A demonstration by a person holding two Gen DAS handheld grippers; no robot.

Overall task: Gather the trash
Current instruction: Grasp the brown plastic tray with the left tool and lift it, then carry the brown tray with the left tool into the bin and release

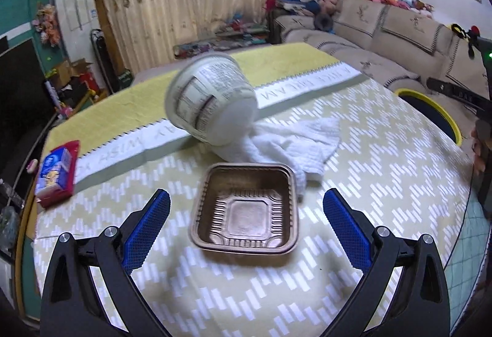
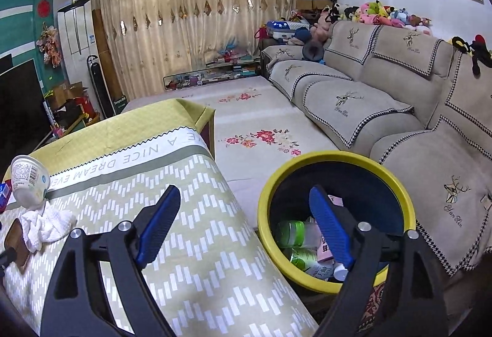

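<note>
The white band across the tablecloth point(image 2: 129, 157) carries grey capital letters reading "A NICE DREAM EVE", cut off at both ends by the white cup point(image 2: 29, 180) and the table edge. The sofa cover point(image 2: 455, 198) bears an embroidered deer with a script reading roughly "Yan Xin". The cup's printed label is too blurred and small to read.
</note>
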